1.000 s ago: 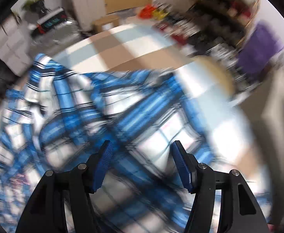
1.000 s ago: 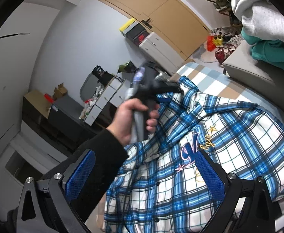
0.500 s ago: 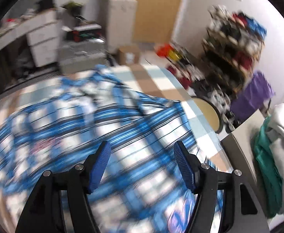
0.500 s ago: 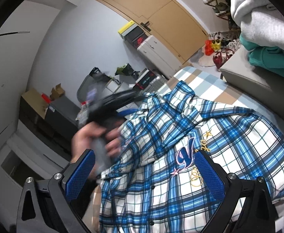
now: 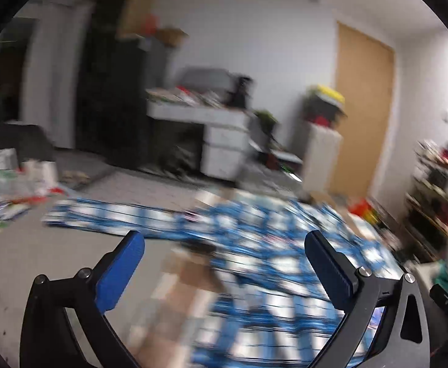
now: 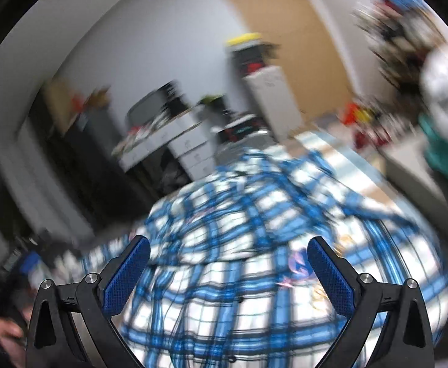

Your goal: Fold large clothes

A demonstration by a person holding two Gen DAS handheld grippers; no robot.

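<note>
A blue and white plaid shirt [image 5: 273, 263] lies spread on the checked surface, one sleeve [image 5: 107, 214] stretched out to the left. The left wrist view is blurred by motion. My left gripper [image 5: 224, 245] hangs above the shirt's near edge, its jaws opening wide with nothing between them. In the right wrist view the same shirt [image 6: 254, 245] fills the lower half, its embroidered emblem [image 6: 300, 266] near the right finger. My right gripper [image 6: 228, 251] is open over the shirt and holds nothing. A hand [image 6: 6, 334] shows at the lower left.
A white drawer unit [image 5: 224, 144] and dark cabinet [image 5: 113, 98] stand at the back, beside a wooden door [image 5: 362, 116]. Cluttered shelves [image 5: 438, 190] line the right. A grey and a teal garment [image 6: 441, 116] are piled at the right. Loose clutter [image 5: 12, 181] lies at the left.
My left gripper has swung away from close over the shirt to its left side, levelled out, and its jaws have spread wider. The right gripper rolled; the hand with the left gripper left mid-view.
</note>
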